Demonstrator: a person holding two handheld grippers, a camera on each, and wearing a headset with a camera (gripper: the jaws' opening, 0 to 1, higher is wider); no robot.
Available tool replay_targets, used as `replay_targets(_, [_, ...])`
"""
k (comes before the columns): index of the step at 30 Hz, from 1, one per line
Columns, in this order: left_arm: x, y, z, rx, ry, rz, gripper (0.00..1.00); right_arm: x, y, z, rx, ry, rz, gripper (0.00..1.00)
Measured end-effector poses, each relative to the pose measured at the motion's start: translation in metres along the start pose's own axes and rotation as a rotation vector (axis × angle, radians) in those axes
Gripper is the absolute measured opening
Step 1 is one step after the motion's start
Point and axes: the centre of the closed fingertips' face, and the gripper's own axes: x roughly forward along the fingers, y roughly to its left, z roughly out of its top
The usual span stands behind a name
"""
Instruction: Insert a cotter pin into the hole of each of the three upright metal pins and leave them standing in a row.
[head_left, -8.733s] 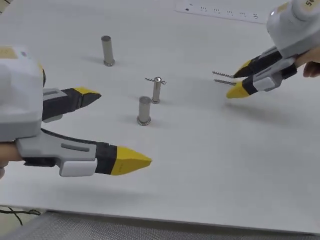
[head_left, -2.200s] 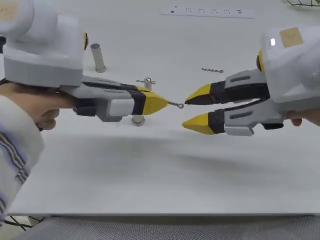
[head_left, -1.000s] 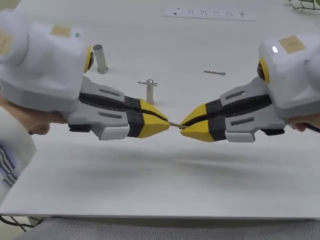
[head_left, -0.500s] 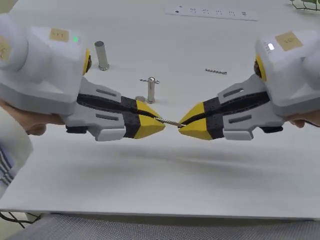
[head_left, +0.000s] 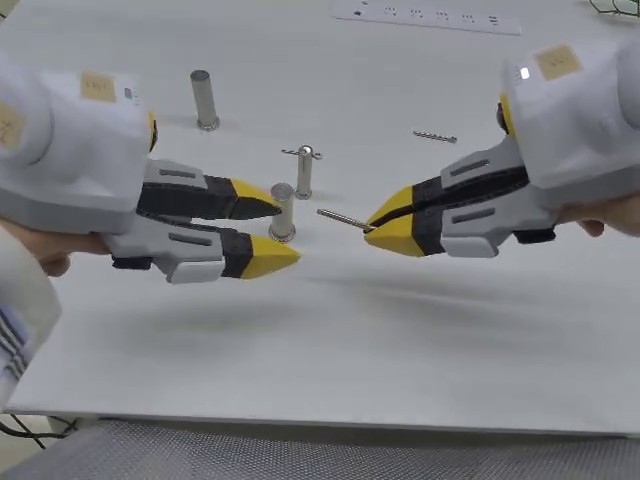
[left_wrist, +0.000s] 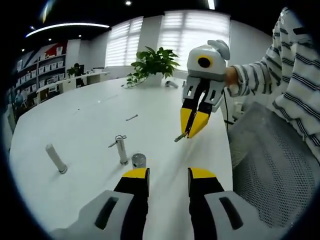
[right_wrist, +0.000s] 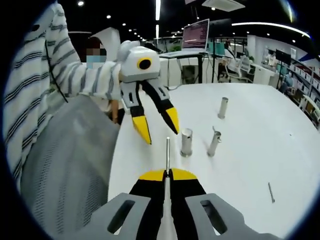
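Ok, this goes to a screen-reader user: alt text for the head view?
The right gripper, jaws shut, holds a cotter pin pointed toward the nearest metal pin, with the left gripper open beside it. Behind stand a fitted metal pin and a bare metal pin; a spare cotter pin lies on the table.

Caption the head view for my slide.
Right gripper holds a cotter pin toward the nearest upright pin; left gripper open.

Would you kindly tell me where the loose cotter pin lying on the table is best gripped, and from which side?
Grip the loose cotter pin at mid-shaft, coming straight down from above and closing across its width. It lies flat on the table, thin and straight, so a side approach would likely slide it.
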Motion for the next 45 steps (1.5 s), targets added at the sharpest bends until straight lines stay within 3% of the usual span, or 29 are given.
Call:
replay_targets(4, [0.001,0.014,-0.011,-0.026,0.010,0.055,0.30,0.005,-0.009,0.001,0.007,0.022,-0.009,0.03])
replay_targets(7, [0.003,0.025,-0.010,-0.047,-0.017,0.102,0.35,0.008,-0.018,-0.003,-0.003,0.067,-0.027,0.03])
replay_targets(22, [0.033,0.034,-0.018,-0.034,-0.035,0.115,0.32,0.014,-0.036,-0.011,-0.002,0.158,-0.033,0.03])
replay_targets(29, [0.036,0.041,-0.016,-0.017,-0.061,0.131,0.27,0.020,-0.036,-0.009,-0.015,0.181,-0.015,0.03])
replay_targets(34, [0.037,0.038,-0.018,-0.022,-0.055,0.105,0.18,0.026,-0.035,-0.006,-0.026,0.189,-0.003,0.03])
replay_targets(45, [0.037,0.042,-0.018,-0.007,-0.057,0.102,0.13,0.030,-0.034,-0.004,-0.055,0.208,0.016,0.03])
